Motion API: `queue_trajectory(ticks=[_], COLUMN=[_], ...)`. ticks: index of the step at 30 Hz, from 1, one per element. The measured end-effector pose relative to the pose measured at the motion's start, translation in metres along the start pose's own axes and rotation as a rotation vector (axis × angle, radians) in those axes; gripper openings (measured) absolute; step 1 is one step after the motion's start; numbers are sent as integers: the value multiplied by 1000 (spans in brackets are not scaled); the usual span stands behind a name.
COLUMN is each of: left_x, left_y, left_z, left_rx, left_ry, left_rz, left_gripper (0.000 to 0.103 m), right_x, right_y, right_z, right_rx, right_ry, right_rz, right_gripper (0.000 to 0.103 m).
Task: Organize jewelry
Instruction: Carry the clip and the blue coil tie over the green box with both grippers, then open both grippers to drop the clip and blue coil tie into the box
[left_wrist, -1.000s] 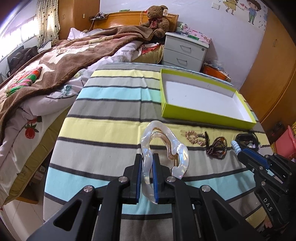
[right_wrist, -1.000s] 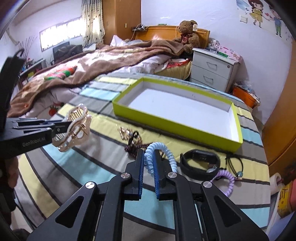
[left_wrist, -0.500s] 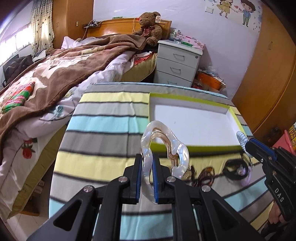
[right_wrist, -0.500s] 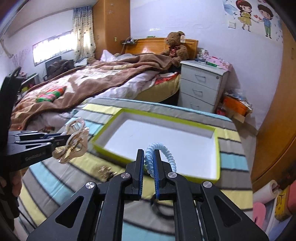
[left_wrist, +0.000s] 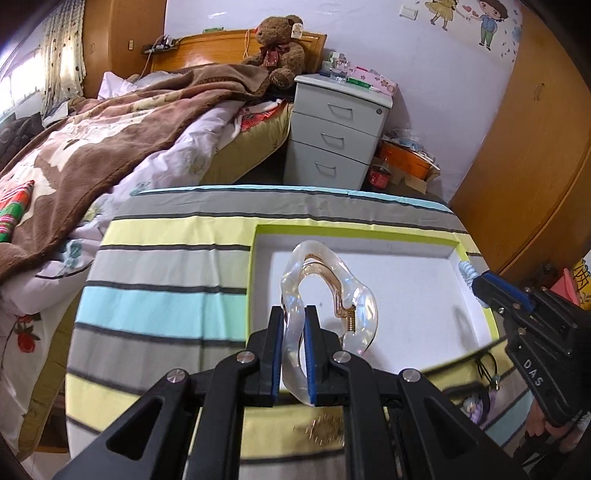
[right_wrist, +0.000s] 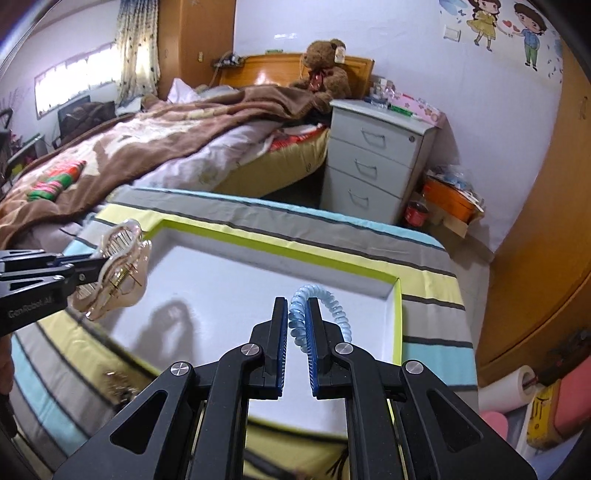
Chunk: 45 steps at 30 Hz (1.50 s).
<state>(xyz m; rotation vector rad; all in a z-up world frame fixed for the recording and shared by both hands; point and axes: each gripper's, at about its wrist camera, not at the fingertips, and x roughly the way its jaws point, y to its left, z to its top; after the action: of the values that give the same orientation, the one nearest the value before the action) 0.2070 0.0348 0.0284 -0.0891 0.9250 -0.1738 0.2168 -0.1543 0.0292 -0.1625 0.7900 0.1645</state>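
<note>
My left gripper (left_wrist: 294, 321) is shut on a clear hair claw clip (left_wrist: 332, 291) and holds it above the white floor of the lime-green box (left_wrist: 369, 242). The clip also shows in the right wrist view (right_wrist: 118, 273), over the box's left edge. My right gripper (right_wrist: 296, 314) is shut on a light-blue spiral hair tie (right_wrist: 325, 299) and holds it above the box (right_wrist: 280, 247), toward its right side. It also shows in the left wrist view (left_wrist: 476, 284) at the right rim. A gold piece (left_wrist: 325, 430) lies blurred on the cloth below my left fingers.
The box sits on a striped cloth (left_wrist: 166, 266) over a table. A black band and a purple hair tie (left_wrist: 476, 402) lie on the cloth near the box's front right corner. A bed (left_wrist: 110, 147) stands at the left, a grey drawer unit (left_wrist: 336, 129) behind.
Both grippers have risen and moved forward from over the cloth to over the box, each still holding its item. The loose pieces on the cloth now lie below and behind them.
</note>
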Motion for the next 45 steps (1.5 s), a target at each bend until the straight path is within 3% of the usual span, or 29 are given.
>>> queue_trajectory(ticks=[11,27,30,34,38,45], left_x=[51,67,68,65,59,40], left_y=[-12,-13,-11,-9,-9,-12], left_z=[14,17,17,18,18,14], left_rx=[26,35,28,17,20,22], left_ry=[62,92,98,93,83,56], left_rz=[21,60,62,62,60,38], left_gripper=[11,12,16,31,38,47], right_x=[52,69,69,66,58,31], right_y=[-8,-4,-5,-6,-5,-5], right_z=[3,-4,-3,-2,-2,1], right_rx=[-45,-51,-37,-20,-12,18], right_ry=[89,148,146,135,118,61], right_rz=[-43,12,13,16,22,37], right_gripper=[10,10,12,18,35,35])
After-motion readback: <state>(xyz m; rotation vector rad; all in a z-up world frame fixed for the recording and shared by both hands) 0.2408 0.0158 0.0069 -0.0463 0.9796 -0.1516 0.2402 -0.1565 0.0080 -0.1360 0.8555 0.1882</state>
